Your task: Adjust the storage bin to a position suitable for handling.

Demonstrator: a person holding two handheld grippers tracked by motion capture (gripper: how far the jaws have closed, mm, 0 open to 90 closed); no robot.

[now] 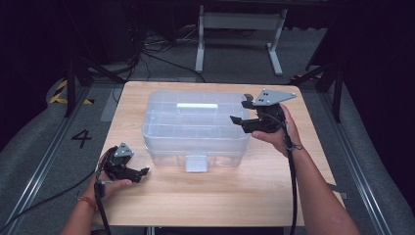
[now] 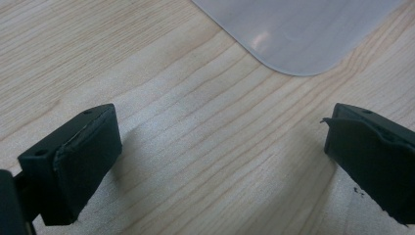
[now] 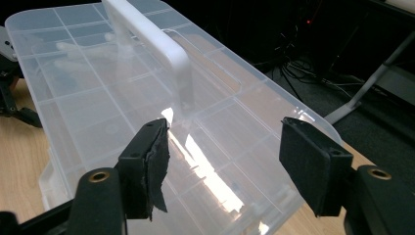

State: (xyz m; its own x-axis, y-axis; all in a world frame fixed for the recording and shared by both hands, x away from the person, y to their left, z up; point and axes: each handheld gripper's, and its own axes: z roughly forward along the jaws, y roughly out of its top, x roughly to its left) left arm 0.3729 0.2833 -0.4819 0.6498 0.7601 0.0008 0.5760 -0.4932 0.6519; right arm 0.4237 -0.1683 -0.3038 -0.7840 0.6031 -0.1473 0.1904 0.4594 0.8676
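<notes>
The right gripper [image 1: 243, 115] has its jaws spread with nothing between them, hovering at the right end of the clear plastic box [image 1: 195, 128]. The left gripper [image 1: 142, 174], jaws also spread and empty, sits low over the wooden table [image 1: 205, 196] near the box's near-left corner. The box stands mid-table, lid closed, its white handle [image 3: 151, 36] on top.

In the left gripper view, the storage box [image 2: 298, 34] is cut off at the 12 o'clock edge. In the right gripper view, its near wall leaves frame at 6 o'clock; compartment contents remain indistinct.
</notes>
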